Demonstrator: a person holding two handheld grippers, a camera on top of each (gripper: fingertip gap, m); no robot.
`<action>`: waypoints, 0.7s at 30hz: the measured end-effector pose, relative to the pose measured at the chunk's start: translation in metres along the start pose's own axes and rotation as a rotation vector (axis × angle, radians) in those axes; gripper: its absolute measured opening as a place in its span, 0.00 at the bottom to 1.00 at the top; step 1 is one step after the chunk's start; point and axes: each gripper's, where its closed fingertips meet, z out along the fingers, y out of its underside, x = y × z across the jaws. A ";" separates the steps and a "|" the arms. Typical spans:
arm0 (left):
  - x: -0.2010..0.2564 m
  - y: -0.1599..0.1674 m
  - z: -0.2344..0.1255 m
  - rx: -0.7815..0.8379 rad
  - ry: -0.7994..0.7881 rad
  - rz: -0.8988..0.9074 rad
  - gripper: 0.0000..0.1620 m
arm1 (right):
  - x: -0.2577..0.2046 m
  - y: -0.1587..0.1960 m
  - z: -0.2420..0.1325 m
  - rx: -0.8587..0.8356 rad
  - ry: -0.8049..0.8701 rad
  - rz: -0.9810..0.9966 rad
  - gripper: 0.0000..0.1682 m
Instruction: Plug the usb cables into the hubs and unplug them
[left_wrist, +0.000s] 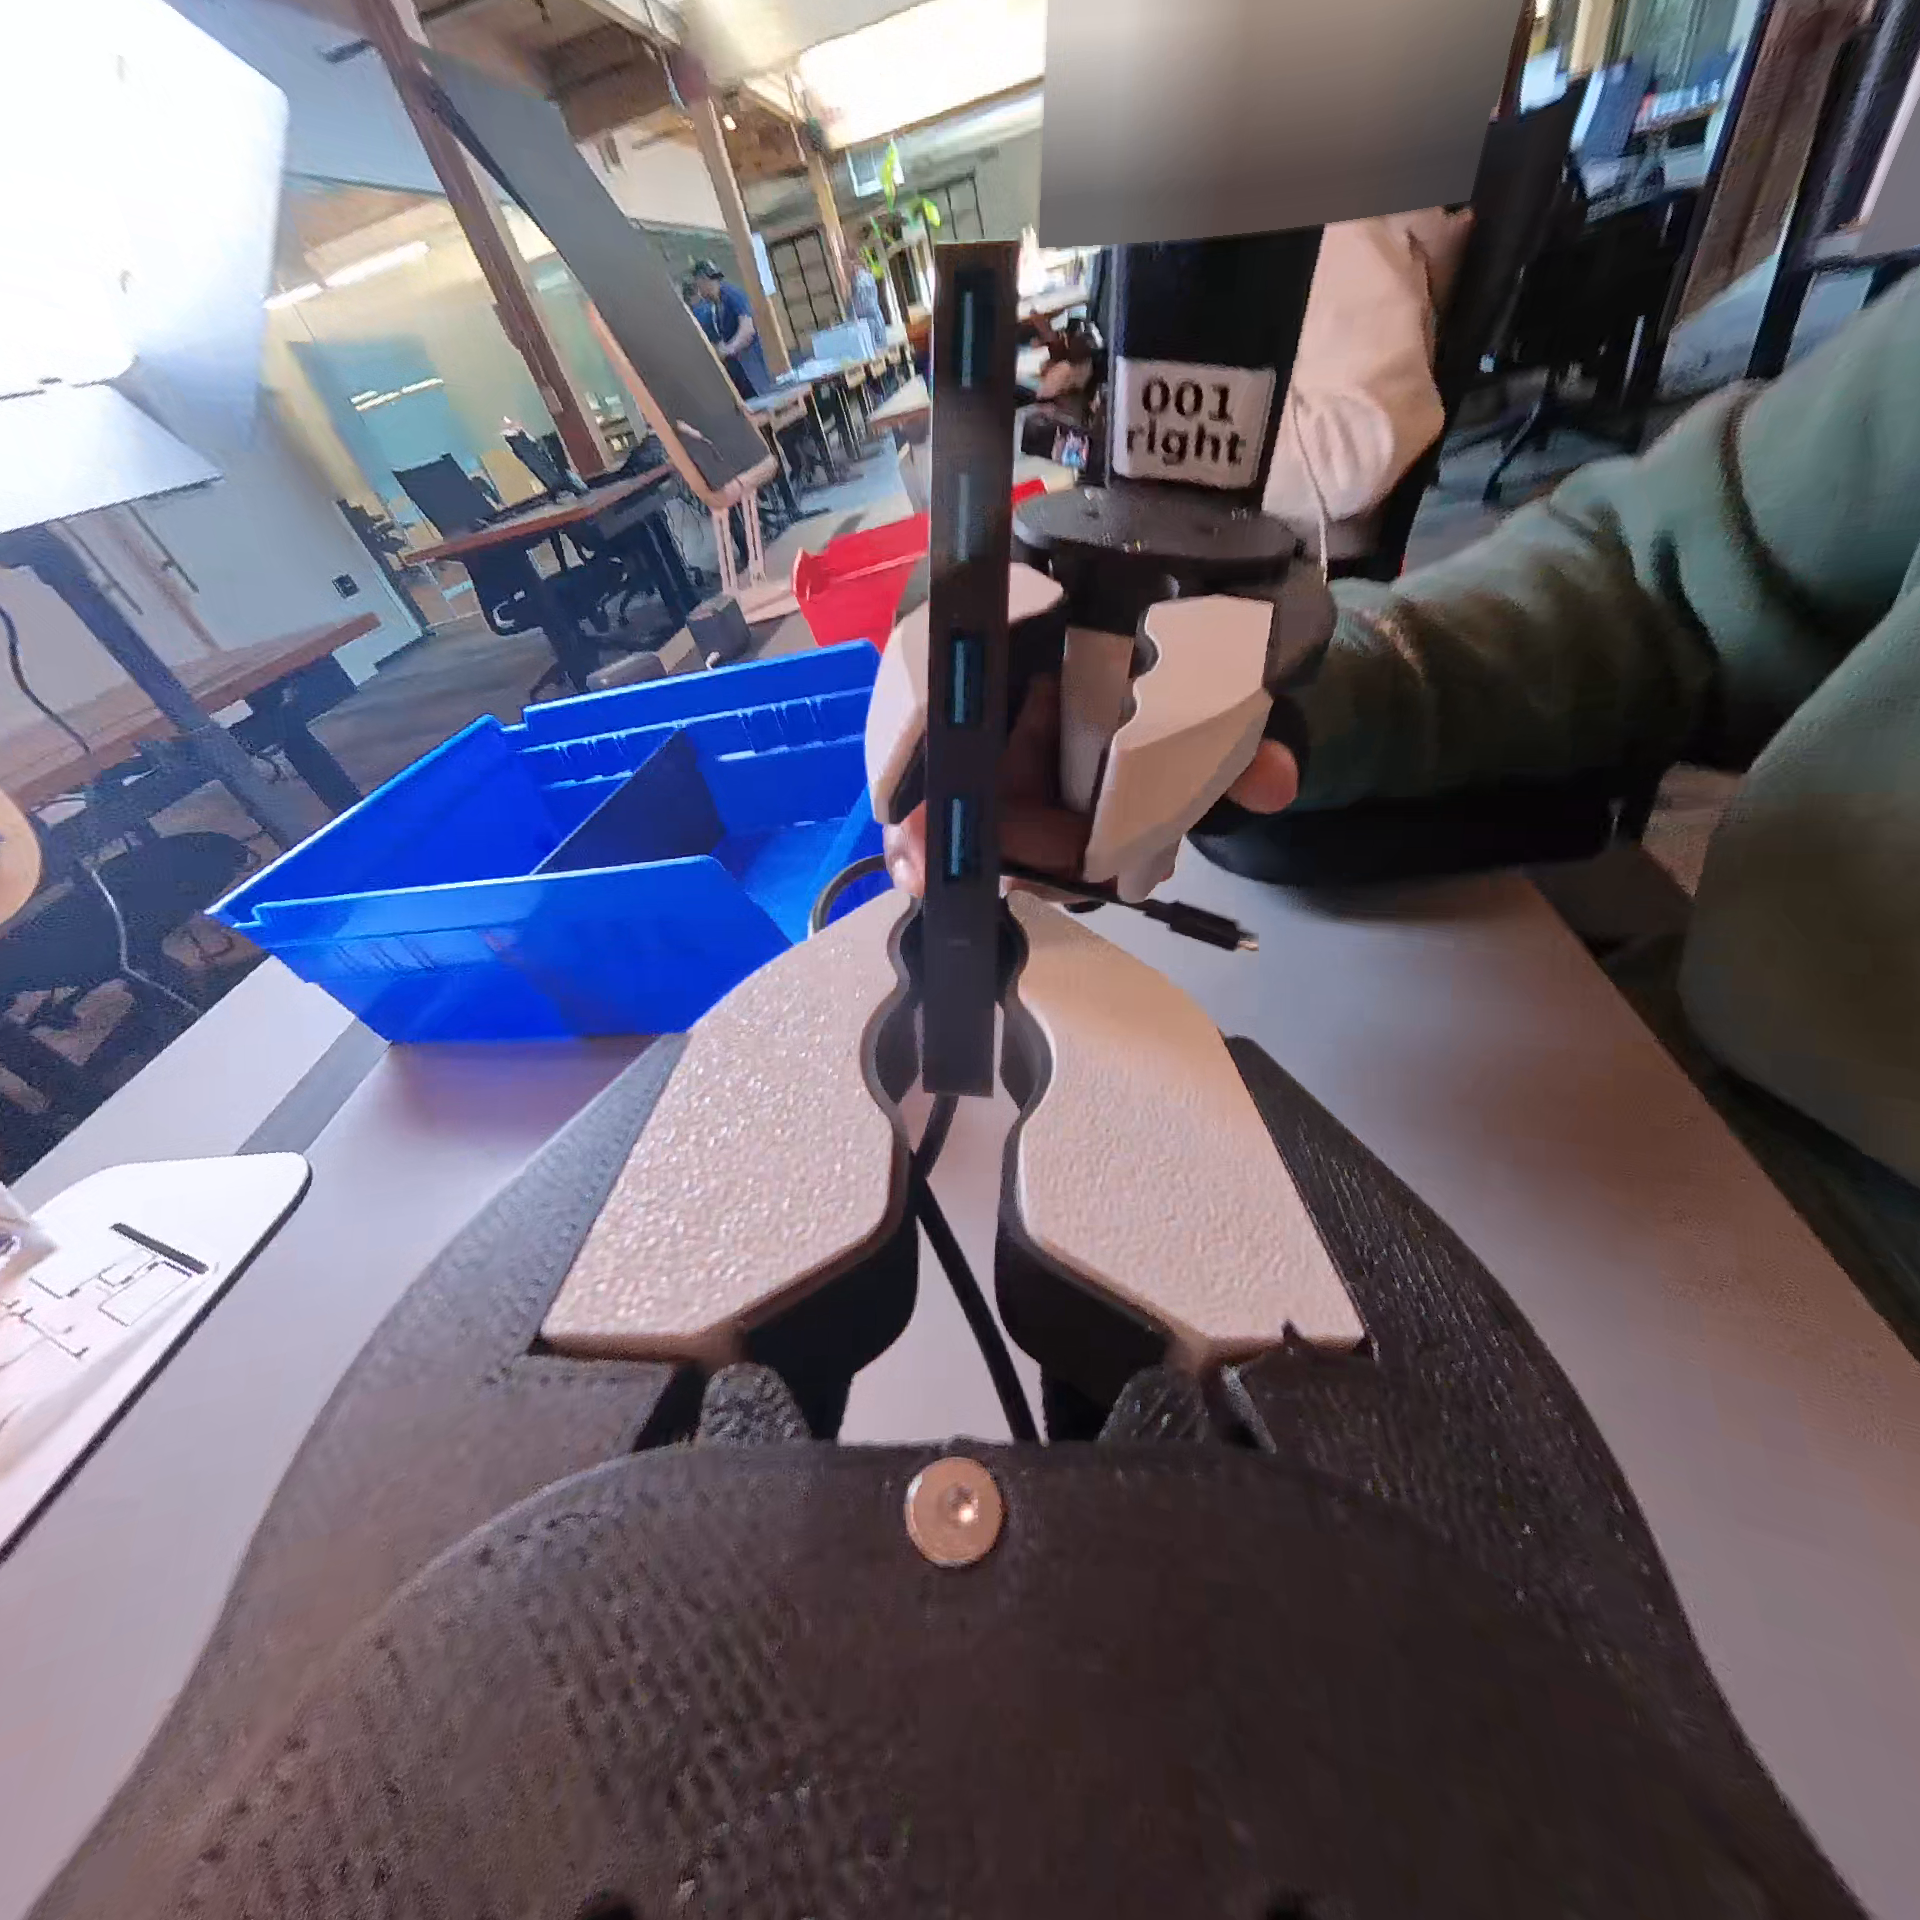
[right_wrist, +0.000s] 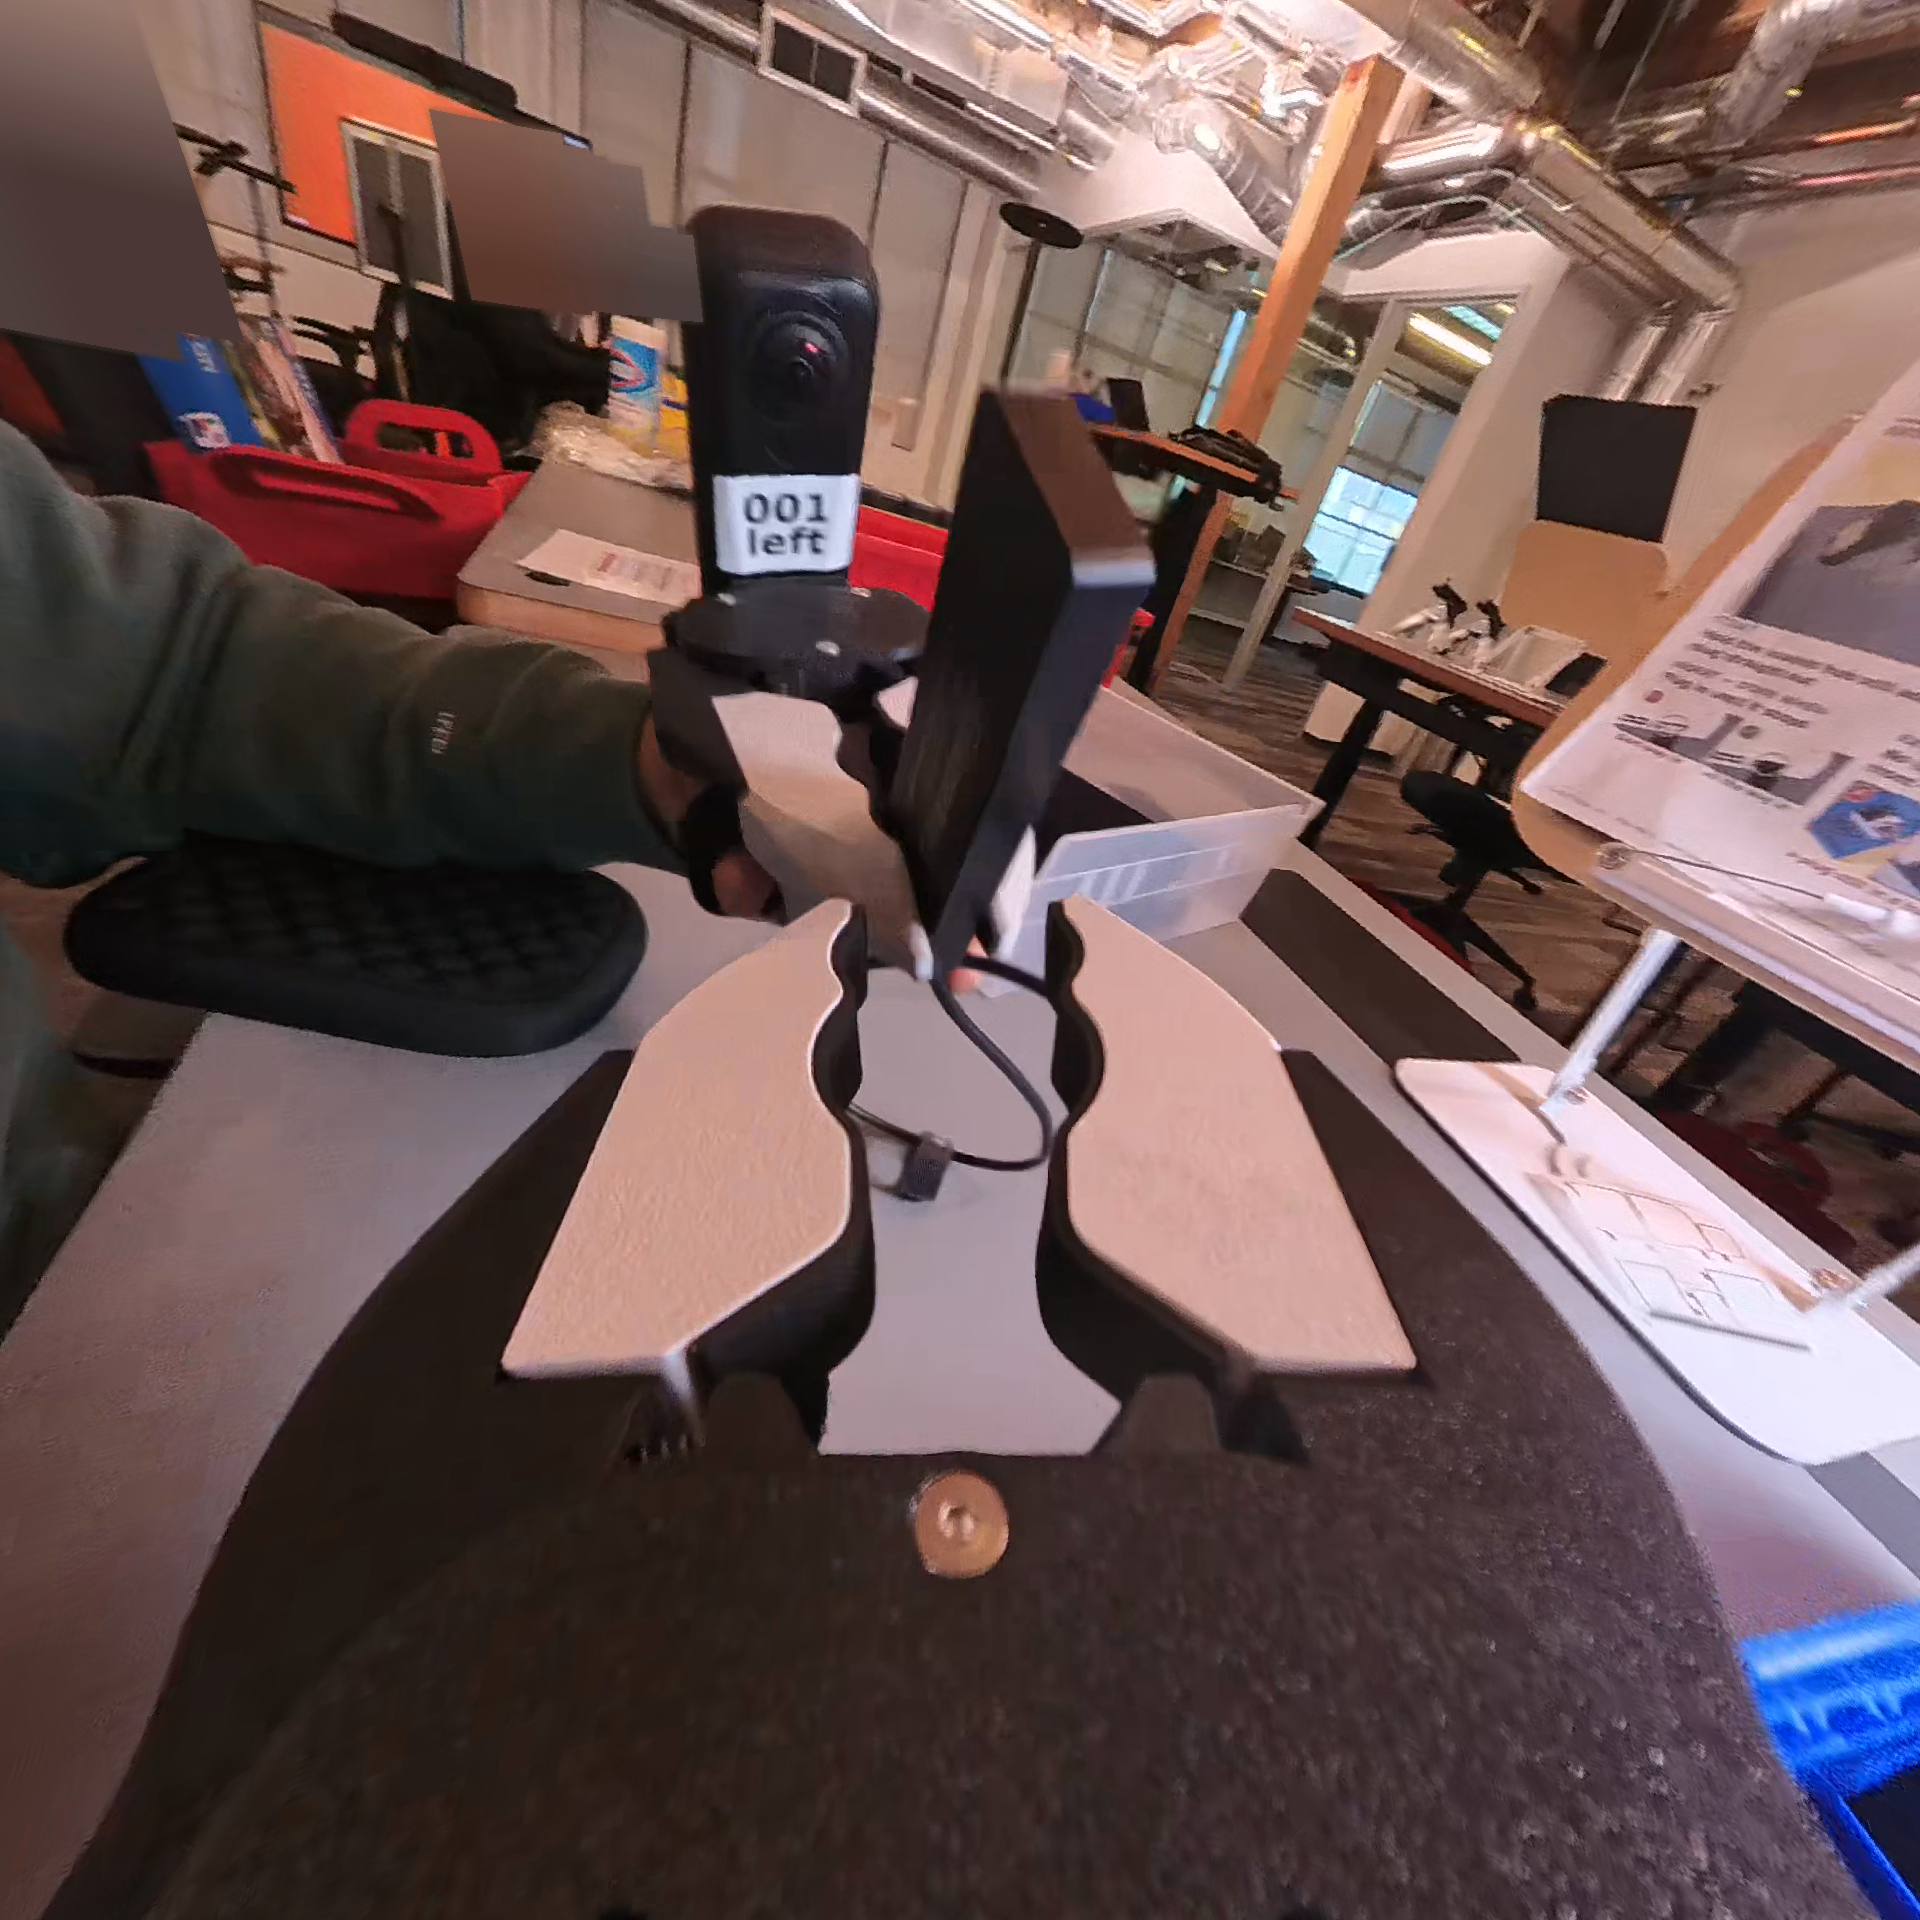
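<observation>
My left gripper (left_wrist: 958, 997) is shut on the lower end of a slim black USB hub (left_wrist: 961, 675) and holds it upright above the grey table (left_wrist: 1455, 1143). The hub's blue ports face the left wrist camera. Its short black cable (left_wrist: 966, 1299) hangs down between my fingers, and its plug (left_wrist: 1216, 928) lies on the table. My right gripper (right_wrist: 951, 925) is open and empty, facing the hub (right_wrist: 997, 675) from close by. The cable's plug (right_wrist: 925, 1169) lies on the table below its jaws. The right gripper also shows behind the hub in the left wrist view (left_wrist: 1023, 831).
A blue divided bin (left_wrist: 520, 883) stands at the far left of the table, with a red bin (left_wrist: 862, 592) behind it. A white stand base (right_wrist: 1621, 1247) holds a tilted instruction sheet. A clear plastic bin (right_wrist: 1174, 852) sits behind the hub. A black padded armrest (right_wrist: 353, 956) is beside the table. The tips of both grippers are at nearly the same place. Both grippers' tips are roughly 25 cm from the black padded armrest (right_wrist: 353, 956).
</observation>
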 end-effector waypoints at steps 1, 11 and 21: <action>0.004 0.003 0.003 -0.016 0.007 0.022 0.07 | -0.006 -0.003 0.000 0.017 -0.028 -0.003 0.20; 0.027 0.017 0.011 -0.065 0.103 0.122 0.09 | -0.028 -0.001 -0.001 -0.048 -0.080 -0.212 0.07; -0.094 -0.031 -0.108 -0.092 -0.452 0.129 0.15 | 0.033 -0.030 -0.040 -0.093 0.235 -0.504 0.07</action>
